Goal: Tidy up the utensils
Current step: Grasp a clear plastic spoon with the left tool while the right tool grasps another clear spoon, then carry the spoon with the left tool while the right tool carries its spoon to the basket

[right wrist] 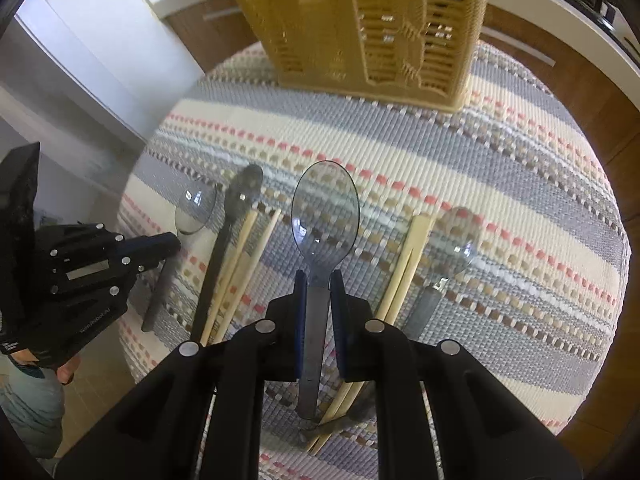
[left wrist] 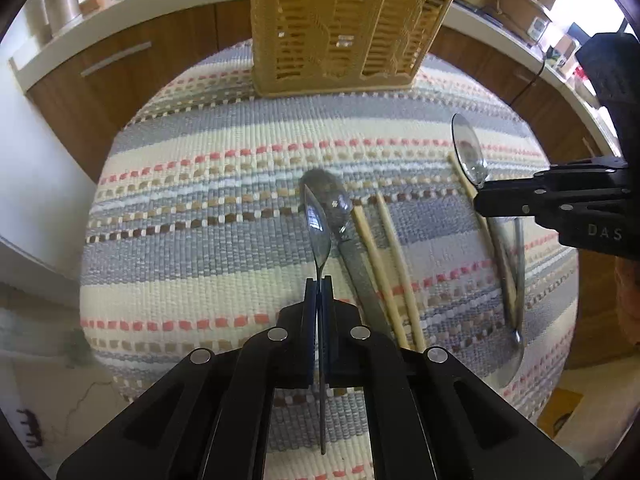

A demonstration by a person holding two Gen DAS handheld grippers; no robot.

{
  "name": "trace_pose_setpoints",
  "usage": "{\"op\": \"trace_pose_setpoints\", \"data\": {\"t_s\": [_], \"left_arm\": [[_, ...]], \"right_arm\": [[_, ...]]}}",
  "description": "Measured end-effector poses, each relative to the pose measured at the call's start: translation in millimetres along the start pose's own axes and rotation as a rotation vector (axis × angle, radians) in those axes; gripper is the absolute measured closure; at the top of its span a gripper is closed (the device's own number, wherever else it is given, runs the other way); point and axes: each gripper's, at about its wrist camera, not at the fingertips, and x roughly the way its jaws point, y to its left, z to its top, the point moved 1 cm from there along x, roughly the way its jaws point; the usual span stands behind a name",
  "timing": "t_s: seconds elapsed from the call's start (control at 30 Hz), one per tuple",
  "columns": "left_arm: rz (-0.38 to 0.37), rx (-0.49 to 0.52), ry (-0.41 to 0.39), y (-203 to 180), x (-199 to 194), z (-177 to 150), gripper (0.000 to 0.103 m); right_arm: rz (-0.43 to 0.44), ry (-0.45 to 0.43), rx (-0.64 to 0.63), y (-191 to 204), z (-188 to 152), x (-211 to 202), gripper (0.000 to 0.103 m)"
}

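- My left gripper is clamped on a clear spoon turned edge-on; my right gripper pinches another clear spoon's handle.
- Only the right view shows a third clear spoon beside chopsticks.
- The striped mat lies bare to the left.
- The slotted basket stands at the mat's far edge; a dark spoon and chopstick pair lie between the grippers.

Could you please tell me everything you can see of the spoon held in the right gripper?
The spoon looks like clear, blue-tinted plastic, with an oval bowl and a flat grey handle. The right gripper is shut on the neck just below the bowl, whose hollow faces the camera. It points toward the yellow slotted basket, above the striped woven cloth.
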Motion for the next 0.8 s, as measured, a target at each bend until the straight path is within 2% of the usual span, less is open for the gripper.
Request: {"op": "trace_pose_setpoints", "data": {"t_s": [0.2,0.4,0.57,0.73,0.8], "left_arm": [[-0.047,-0.029,-0.11,-2,-26,8,0.103],[-0.099,-0.025,-0.271,-11,-73,25,0.103],[-0.133,-0.012,-0.42,-19,-114,52,0.103],[-0.152,-0.001,-0.574,-26,-147,91,0.103],[-0.137,0.007,-0.634,-28,-155,108,0.103]], "right_arm": [[0.055,-0.081,0.009,-20,-2,-25,0.093],[0.13,-0.242,-0.04,-19,2,-70,0.093],[0.179,-0.377,-0.069,-17,16,-108,0.093],[0.19,-0.513,-0.07,-19,43,-143,0.093],[0.17,-0.575,-0.069,-22,55,-162,0.093]]}}
